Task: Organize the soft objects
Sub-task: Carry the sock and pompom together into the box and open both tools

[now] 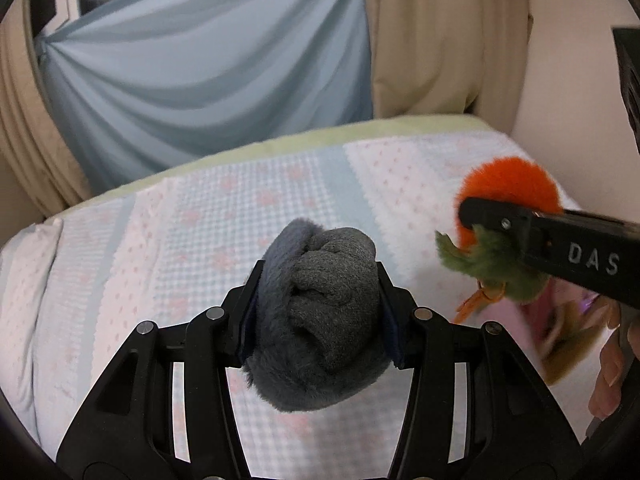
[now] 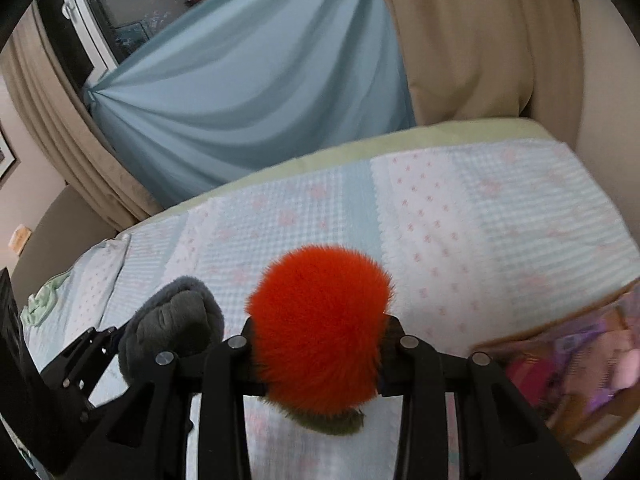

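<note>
I am gripping a rolled grey fleece bundle in my left tongs and an orange-and-green plush toy in my right tongs, both hovering side by side above the quilted bed.

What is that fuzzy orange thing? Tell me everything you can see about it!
The fuzzy orange thing is a round, fluffy plush with long bright-orange fur and a shaggy olive-green part underneath. Small orange bits dangle below the green in the left wrist view. It looks soft and squashy. The right tool is shut on it, pinching both sides and holding it above the patterned bedspread, beside the gray plush held in the left tool.
</note>
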Demonstrator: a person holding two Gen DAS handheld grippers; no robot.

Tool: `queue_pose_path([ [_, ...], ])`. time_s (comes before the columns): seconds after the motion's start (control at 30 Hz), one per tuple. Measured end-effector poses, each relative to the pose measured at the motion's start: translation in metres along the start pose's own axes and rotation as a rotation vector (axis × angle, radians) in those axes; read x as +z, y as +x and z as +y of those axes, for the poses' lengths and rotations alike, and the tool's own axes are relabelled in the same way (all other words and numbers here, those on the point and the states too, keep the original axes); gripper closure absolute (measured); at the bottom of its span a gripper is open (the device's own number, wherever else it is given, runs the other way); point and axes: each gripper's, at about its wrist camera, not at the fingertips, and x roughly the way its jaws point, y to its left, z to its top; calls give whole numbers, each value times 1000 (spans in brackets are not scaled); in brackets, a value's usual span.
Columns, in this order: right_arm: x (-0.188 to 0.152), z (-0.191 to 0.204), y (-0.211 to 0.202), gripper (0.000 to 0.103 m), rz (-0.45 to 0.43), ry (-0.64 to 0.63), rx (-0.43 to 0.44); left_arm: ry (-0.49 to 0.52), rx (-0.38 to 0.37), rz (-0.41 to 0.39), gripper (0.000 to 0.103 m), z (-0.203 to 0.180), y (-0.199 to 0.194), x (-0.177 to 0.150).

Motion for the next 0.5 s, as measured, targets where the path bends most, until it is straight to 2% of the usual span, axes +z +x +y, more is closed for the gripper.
queue_pose_path([
  [0.17, 7, -20, -70, 70, -6, -15, -3, -26, 0, -21, 57, -30, -55, 21],
  [0.27, 9, -37, -99, 70, 16, -34, -6, -55, -10, -35, 57, -56, -84, 32],
  [0.5, 8, -99, -154, 70, 41, -80, -27, -117, -58, -31, 57, -133, -121, 46],
])
